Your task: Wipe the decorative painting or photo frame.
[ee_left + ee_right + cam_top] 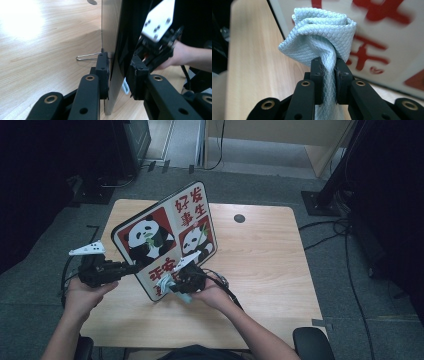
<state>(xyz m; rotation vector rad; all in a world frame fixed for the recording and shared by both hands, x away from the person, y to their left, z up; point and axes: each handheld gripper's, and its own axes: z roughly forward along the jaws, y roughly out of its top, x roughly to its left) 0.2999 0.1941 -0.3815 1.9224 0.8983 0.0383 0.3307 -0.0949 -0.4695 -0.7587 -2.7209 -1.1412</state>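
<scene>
Board: the panda board (165, 237), a flat panel printed with two pandas and red characters, stands tilted on its lower edge on the wooden table (260, 270), near the person's side and left of the middle.
Left gripper: the left gripper (131, 268) reaches in from the left at the board's lower left edge. In the left gripper view the edge (113, 50) runs up between the jaws; the left pad lies against it, the right pad stands just off it, so the jaws are parted and not clamping.
Right gripper: the right gripper (175, 281) has its jaws closed tight on a pale blue cloth (322, 32), which bunches into a wad above the pads (315, 72).
Cloth: the wad sits against the board's printed face, low down by the red characters (364, 53).
Wire clip: a thin wire loop (86, 57) lies on the table behind the board.
</scene>
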